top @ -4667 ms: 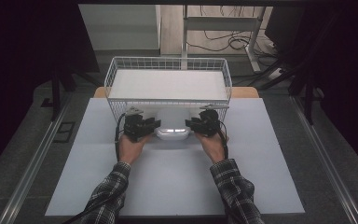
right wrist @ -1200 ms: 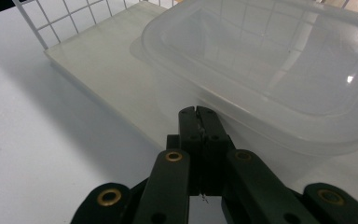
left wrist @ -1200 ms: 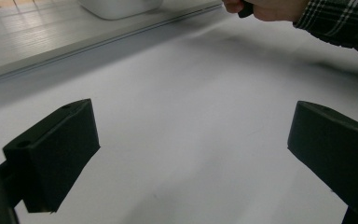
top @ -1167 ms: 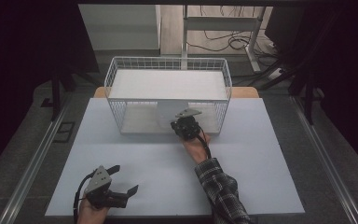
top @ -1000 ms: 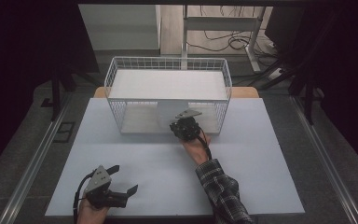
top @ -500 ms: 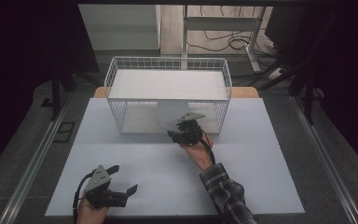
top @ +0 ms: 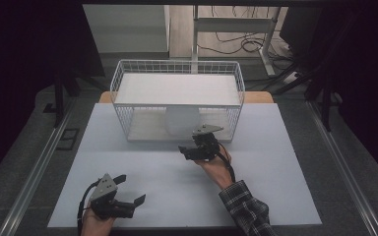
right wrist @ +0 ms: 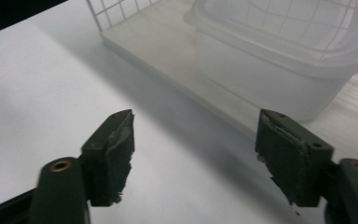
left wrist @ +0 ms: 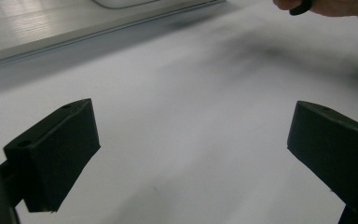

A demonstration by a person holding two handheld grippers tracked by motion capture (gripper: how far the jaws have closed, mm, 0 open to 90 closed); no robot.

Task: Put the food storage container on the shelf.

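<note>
Lies on the lower shelf of the white wire basket (top: 123, 93), just past the open front: a translucent plastic container (right wrist: 279, 70), close ahead of the right hand-held gripper (right wrist: 193, 151) and, seemingly, not touched by it. Has just been opening, jaws now apart with nothing between. Rests near the table (top: 275, 196) edge, well apart, the left hand-held gripper (top: 128, 202), open and empty.

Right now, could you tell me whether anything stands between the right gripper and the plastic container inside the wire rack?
Nothing visible does. The right gripper, jaws open and just widened with nothing between them, faces the plastic container across bare white table. The container sits on the wire rack's lower shelf, whose near side looks open.
</note>
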